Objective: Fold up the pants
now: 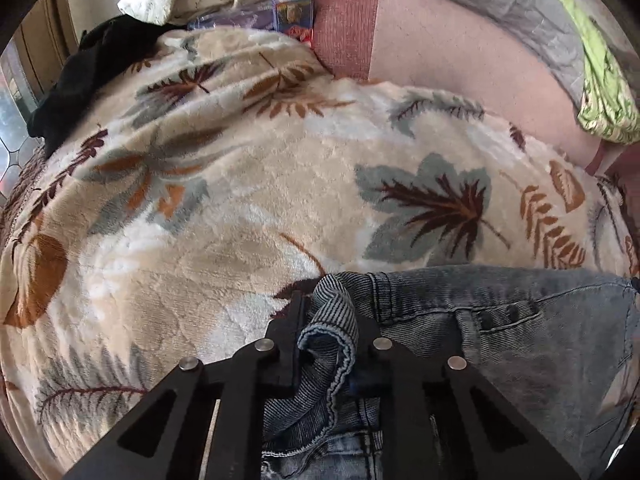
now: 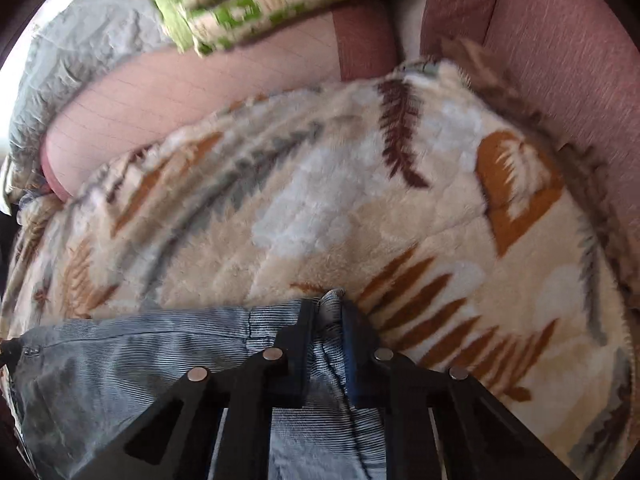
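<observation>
Jeans span L–R between your grippers, left & right each pinched tight on a denim end over the blanket.

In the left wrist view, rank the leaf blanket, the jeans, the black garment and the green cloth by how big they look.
1. Leaf blanket
2. Jeans, enlarged by nearness
3. Black garment and green cloth: too alike to rank

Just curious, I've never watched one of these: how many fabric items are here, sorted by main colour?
Blue: 1, jeans, clamped by left gripper and right gripper
Cream: 1, leaf blanket
Black: 1, garment
Green: 1, quilt
Total: 4
</observation>
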The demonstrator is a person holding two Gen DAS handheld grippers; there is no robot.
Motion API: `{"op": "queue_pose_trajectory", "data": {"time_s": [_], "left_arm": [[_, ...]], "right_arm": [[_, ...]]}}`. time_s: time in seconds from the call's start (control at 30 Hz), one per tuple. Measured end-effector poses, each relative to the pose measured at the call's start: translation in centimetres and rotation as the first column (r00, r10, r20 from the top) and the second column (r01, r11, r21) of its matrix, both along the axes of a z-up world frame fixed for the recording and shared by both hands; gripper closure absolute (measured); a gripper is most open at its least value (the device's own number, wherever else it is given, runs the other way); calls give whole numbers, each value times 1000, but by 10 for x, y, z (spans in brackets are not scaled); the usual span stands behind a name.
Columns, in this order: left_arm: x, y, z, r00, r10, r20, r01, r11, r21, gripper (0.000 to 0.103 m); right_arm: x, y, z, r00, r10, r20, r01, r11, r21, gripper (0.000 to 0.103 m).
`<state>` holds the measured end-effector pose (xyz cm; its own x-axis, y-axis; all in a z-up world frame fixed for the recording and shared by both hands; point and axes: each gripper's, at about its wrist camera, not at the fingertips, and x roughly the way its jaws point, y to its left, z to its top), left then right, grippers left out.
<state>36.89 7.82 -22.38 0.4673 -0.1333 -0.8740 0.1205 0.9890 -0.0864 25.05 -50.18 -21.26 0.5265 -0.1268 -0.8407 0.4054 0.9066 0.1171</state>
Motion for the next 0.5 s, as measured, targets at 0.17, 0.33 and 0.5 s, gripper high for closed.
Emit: {"op": "queue_pose_trajectory", "data": {"time_s": [0.17,0.33,0.5], "left_arm": [[-24,16,51,996,8,86,0,996,-90,87],[-74,26,104,982,-14,187,40,990,-137,87],[-140,40,131,968,-42,246,84,983,-163,87]], "right_arm": [[-34,-5,54,991,5,131,-7,1000,19,89],[-88,-2,109,964,-16,264,13,1000,12,89],[-151,1,123,959,-30,282,17,999,48,89]]}}
